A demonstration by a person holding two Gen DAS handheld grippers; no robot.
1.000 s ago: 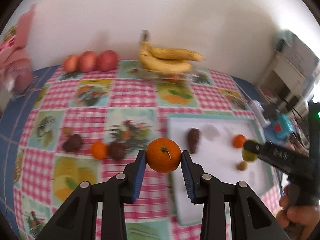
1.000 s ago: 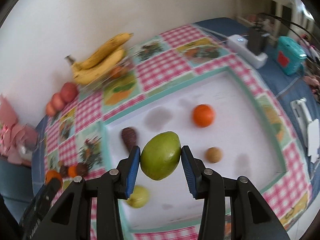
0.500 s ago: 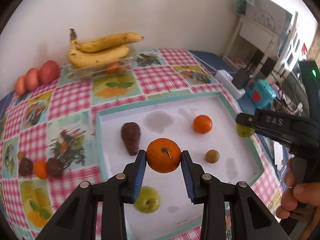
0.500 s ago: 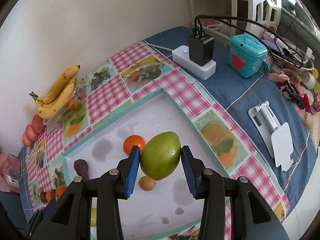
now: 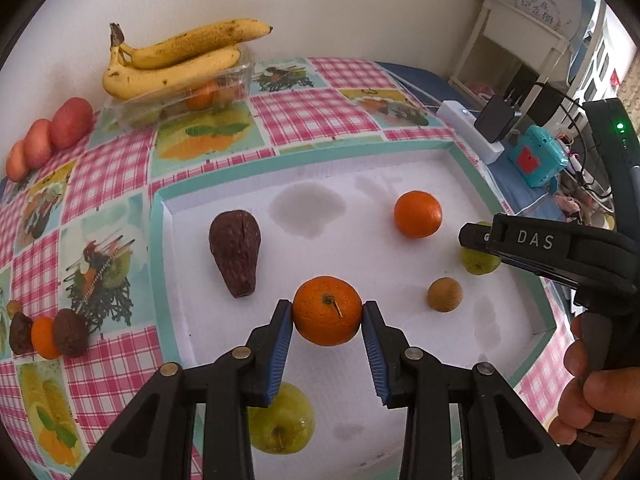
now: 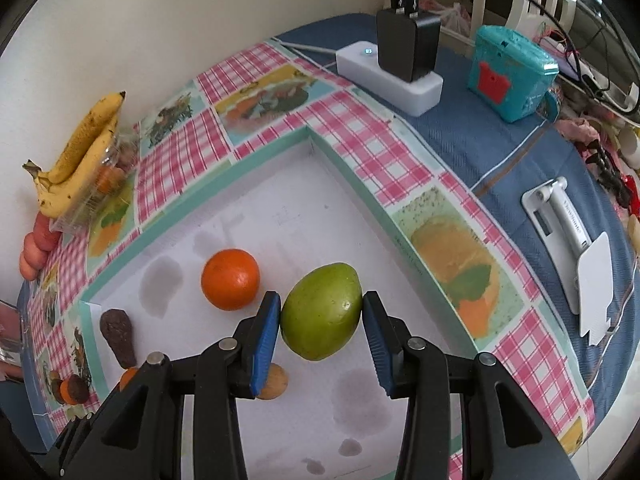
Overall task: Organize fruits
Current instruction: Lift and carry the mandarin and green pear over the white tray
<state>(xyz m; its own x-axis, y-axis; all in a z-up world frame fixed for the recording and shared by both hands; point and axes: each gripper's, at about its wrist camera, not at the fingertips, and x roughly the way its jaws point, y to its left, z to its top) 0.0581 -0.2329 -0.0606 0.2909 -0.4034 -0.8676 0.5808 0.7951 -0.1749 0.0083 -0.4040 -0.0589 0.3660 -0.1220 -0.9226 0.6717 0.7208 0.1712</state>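
My left gripper (image 5: 327, 312) is shut on an orange with a short stem (image 5: 327, 310), held above the white tray (image 5: 420, 176). My right gripper (image 6: 320, 312) is shut on a green mango (image 6: 321, 310) over the same tray (image 6: 320, 216); in the left wrist view it enters from the right, with the green mango (image 5: 478, 260) partly hidden behind its finger. On the tray lie a dark avocado (image 5: 235, 251), a second orange (image 5: 417, 214), a small brown fruit (image 5: 444, 294) and a green apple (image 5: 282, 420).
Bananas (image 5: 176, 60) rest on a clear box with fruit inside at the back. Red apples (image 5: 48, 138) line the wall at left. Small dark fruits and a mandarin (image 5: 46, 336) lie on the checked cloth. A power strip (image 6: 388, 72), teal box (image 6: 510, 72) and white stand (image 6: 576, 248) lie at right.
Both grippers swung to the right and came down over the tray, each still holding its fruit. The tray's fruits look larger and nearer now.
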